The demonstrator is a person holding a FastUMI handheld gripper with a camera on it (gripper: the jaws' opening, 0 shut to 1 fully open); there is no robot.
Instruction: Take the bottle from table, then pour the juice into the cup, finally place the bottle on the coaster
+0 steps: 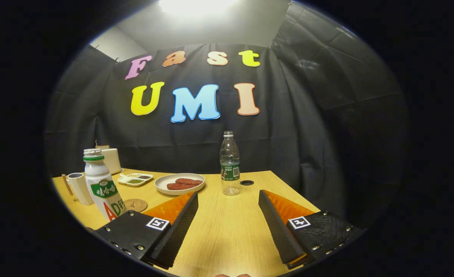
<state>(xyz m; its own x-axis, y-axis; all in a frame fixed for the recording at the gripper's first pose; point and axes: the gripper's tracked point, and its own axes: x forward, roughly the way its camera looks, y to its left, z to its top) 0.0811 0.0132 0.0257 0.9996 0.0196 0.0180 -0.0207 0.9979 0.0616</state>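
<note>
Surface [227, 231] of pale wood ahead of me, nothing yet taken up. My hand-held gripper [228, 215] is released, its two ribbed fingers [180, 227] spread wide with bare wood between them and nothing touching either pad. Two bottles stand in sight. A clear plastic bottle [230, 163], upright, capped, green label, looks close to empty; it stands beyond the fingers, roughly on the line of the gap between them. A white juice bottle [103, 184], also upright with a green band at its neck, stands off to the left, just beside my left finger and nearer to me. I judge the white one to be the juice the task means, though I cannot be sure of that from here. Cup [78, 187], white with a handle, stands just behind and left of the white bottle. Coaster [135, 204], a round brown disc, lies flat just right of that bottle's foot, bare. Farther back sit a plate [179, 183] with two reddish pieces on it and a small divided tray [135, 179]. Progress as I read it: at the very start. Bottle not grasped, no pour made, coaster unoccupied. All three steps remain: grasp, pour into the cup, set down on the coaster.
</note>
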